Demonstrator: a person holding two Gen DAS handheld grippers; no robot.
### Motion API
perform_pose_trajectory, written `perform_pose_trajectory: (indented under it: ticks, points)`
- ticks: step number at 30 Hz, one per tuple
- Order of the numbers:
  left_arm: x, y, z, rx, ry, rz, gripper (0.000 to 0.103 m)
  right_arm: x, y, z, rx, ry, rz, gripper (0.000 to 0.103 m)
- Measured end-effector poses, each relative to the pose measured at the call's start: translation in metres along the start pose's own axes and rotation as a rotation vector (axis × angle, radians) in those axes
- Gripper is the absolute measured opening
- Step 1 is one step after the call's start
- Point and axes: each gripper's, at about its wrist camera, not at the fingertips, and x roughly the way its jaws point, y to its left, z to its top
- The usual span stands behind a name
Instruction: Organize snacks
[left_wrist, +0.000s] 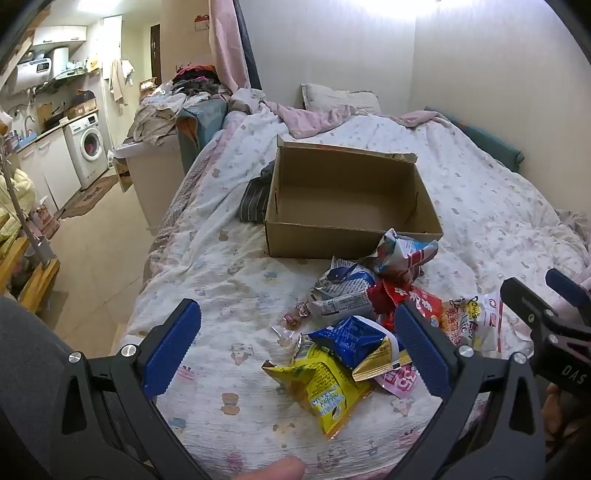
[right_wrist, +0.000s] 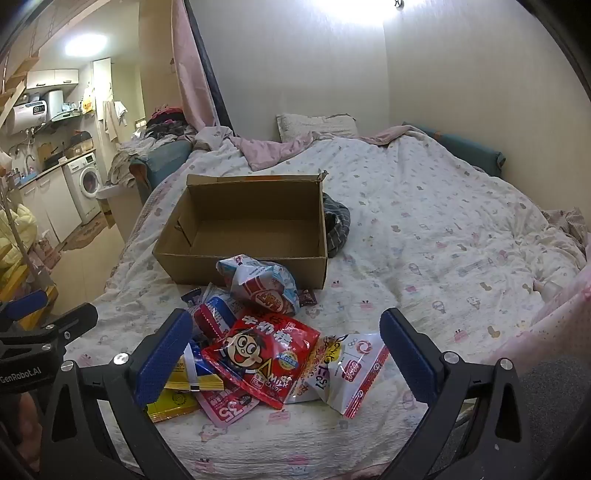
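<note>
An open, empty cardboard box (left_wrist: 347, 199) (right_wrist: 243, 229) sits on the bed. In front of it lies a heap of snack packets: a yellow bag (left_wrist: 321, 384), a blue bag (left_wrist: 351, 339), a red milk-candy bag (right_wrist: 258, 358), a white packet (right_wrist: 351, 373) and a puffy white-and-red bag (right_wrist: 262, 280). My left gripper (left_wrist: 299, 354) hovers open above the heap's left side, with nothing pressed between its blue pads. The right gripper (right_wrist: 284, 358) stands open over the red candy bag, holding nothing. Its black frame shows at the right edge of the left wrist view.
The bed is covered by a white patterned quilt (right_wrist: 443, 240). A dark striped cloth (right_wrist: 336, 225) lies beside the box. A pillow (left_wrist: 340, 98) and pink bedding are at the far end. Left of the bed are floor, a washing machine (left_wrist: 88, 147) and a clothes-laden cabinet.
</note>
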Motion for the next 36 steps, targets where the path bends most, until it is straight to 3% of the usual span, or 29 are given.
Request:
perform_pose_trajectory:
  ticks: [36]
  points:
    - [-0.0002,0.0002,0.0002,0.001,0.008,0.0,0.103,-0.0008,-0.0011,0.0009,-0.001,-0.006,-0.002,0.103]
